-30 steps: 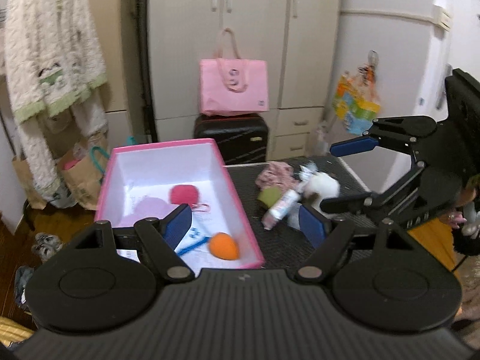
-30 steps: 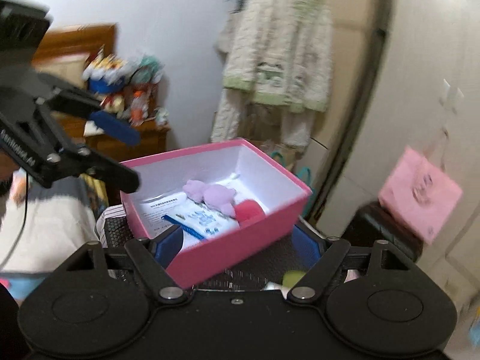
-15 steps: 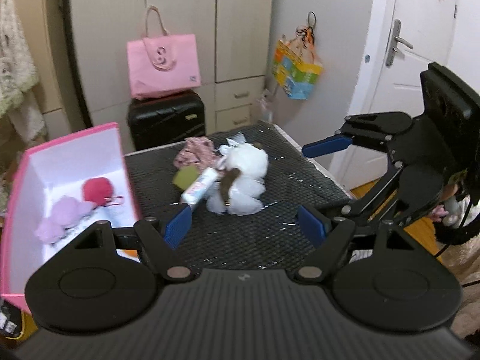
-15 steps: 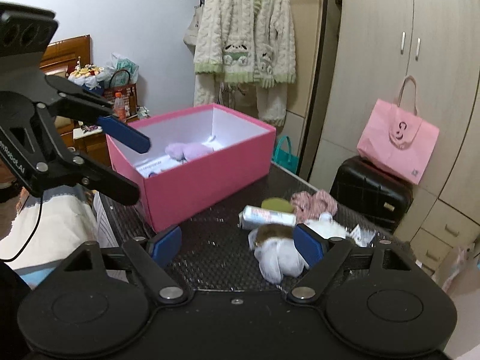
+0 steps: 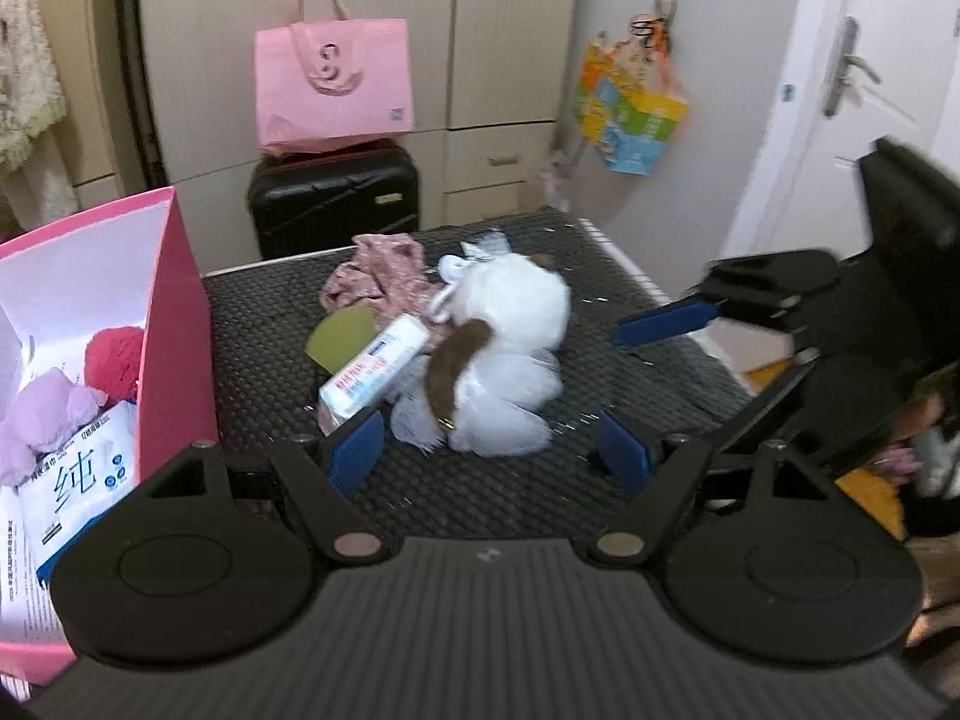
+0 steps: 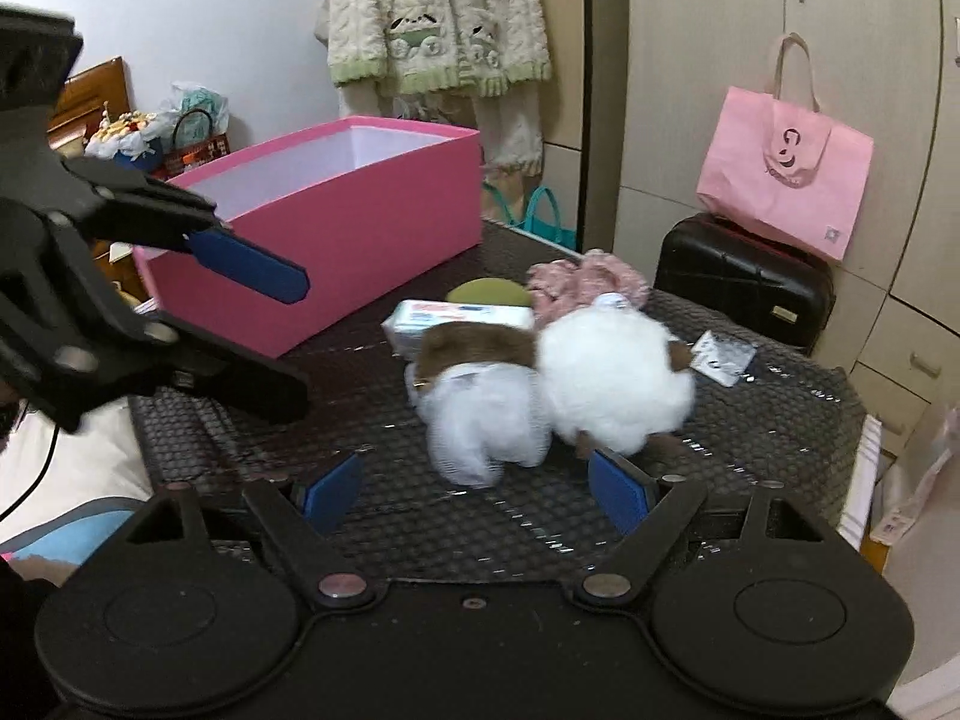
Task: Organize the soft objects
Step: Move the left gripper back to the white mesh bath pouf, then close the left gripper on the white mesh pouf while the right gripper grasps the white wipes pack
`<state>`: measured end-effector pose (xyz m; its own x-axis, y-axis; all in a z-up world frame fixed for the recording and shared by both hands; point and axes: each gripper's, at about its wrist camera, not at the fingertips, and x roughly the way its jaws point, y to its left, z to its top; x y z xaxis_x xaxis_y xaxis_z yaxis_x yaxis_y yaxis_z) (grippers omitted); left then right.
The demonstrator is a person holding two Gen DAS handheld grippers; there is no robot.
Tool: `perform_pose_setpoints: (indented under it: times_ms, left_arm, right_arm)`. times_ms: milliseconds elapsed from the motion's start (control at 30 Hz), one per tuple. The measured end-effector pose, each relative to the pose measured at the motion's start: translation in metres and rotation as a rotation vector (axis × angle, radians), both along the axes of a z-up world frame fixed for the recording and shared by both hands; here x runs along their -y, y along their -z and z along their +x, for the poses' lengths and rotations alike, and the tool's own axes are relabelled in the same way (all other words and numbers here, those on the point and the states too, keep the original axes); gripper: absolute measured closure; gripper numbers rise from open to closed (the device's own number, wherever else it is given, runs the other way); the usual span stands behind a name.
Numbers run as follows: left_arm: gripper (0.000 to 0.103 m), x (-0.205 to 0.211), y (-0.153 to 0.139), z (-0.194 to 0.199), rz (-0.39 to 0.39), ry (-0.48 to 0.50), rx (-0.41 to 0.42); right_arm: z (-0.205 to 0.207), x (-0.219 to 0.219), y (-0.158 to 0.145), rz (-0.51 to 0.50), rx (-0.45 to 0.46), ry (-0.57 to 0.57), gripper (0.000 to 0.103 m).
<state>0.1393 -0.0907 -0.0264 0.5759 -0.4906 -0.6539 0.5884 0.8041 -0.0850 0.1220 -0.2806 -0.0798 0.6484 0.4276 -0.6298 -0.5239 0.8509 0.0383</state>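
- Left gripper spread, empty, aimed at stuffed toy centre frame.
- Right gripper likewise spread, empty.
- Pink box, upper left, open to receive.

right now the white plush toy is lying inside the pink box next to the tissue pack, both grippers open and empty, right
Not quite: the white plush toy lies on the black table, outside the pink box, as the right wrist view shows. It is next to the tissue pack, and both grippers are open and empty.
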Motion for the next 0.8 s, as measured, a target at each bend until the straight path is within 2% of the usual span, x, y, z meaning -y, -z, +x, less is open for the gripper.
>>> perform_pose_setpoints:
  times_ms: [167, 300, 367, 467, 500, 600, 733, 800]
  left_arm:
    - [0.025, 0.005, 0.016, 0.009, -0.027, -0.053, 0.032]
    - [0.025, 0.015, 0.035, 0.015, -0.074, -0.065, -0.005]
    - [0.025, 0.022, 0.045, 0.018, -0.091, -0.093, -0.013]
    - [0.025, 0.033, 0.061, 0.022, -0.044, -0.148, 0.034]
    - [0.021, 0.035, 0.065, 0.023, -0.039, -0.148, 0.041]
    - [0.019, 0.036, 0.074, 0.027, -0.068, -0.149, 0.032]
    - [0.017, 0.038, 0.078, 0.025, -0.108, -0.151, 0.098]
    - [0.015, 0.040, 0.079, 0.027, -0.124, -0.166, 0.106]
  right_arm:
    - [0.016, 0.030, -0.022, 0.056, 0.024, 0.025, 0.017]
    - [0.039, 0.038, -0.033, 0.138, 0.002, 0.026, 0.017]
    - [0.053, 0.028, -0.032, 0.156, -0.022, -0.002, 0.017]
    - [0.074, 0.006, -0.027, 0.175, -0.070, -0.043, 0.017]
    - [0.080, 0.000, -0.025, 0.178, -0.083, -0.058, 0.017]
    - [0.096, -0.021, -0.021, 0.164, -0.122, -0.104, 0.017]
    - [0.118, -0.040, -0.013, 0.111, -0.181, -0.126, 0.017]
    - [0.129, -0.047, -0.007, 0.093, -0.221, -0.149, 0.017]
